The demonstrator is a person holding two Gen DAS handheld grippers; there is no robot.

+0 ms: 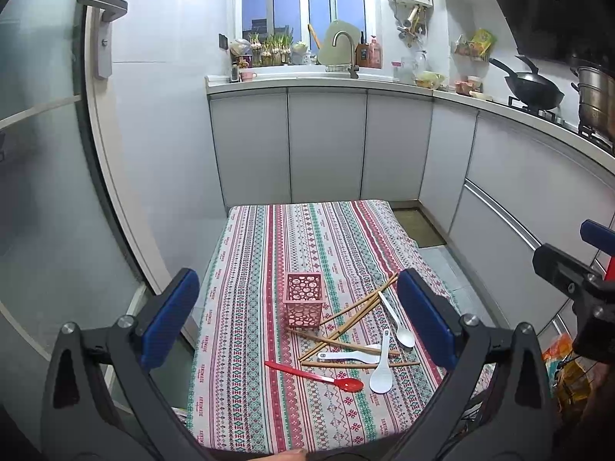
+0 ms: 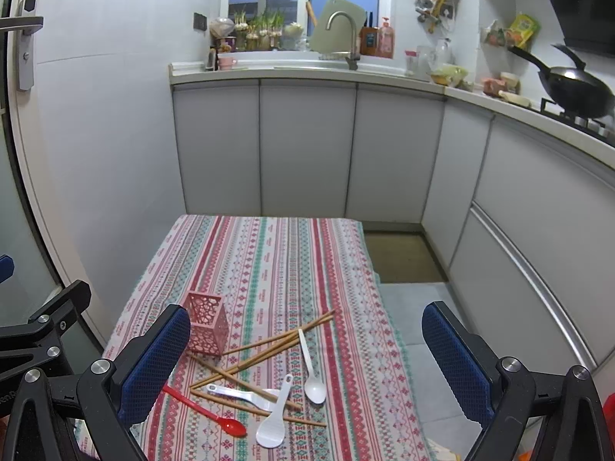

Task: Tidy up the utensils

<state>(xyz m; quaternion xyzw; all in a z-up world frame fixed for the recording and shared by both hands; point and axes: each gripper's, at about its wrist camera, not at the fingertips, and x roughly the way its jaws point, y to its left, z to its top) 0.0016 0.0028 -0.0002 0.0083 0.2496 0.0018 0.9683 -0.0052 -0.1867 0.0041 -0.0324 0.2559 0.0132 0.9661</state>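
Observation:
A pink perforated utensil holder stands upright on the patterned tablecloth. To its right lie several wooden chopsticks, crossed in a loose pile. Three white spoons lie among them, and a red spoon lies nearest me. My left gripper is open and empty, held above the near table edge. My right gripper is open and empty too, over the table's right side.
Grey kitchen cabinets run behind and along the right. A sink with a tap is at the back, and a wok on the stove at right. A glass door stands at left. The floor lies right of the table.

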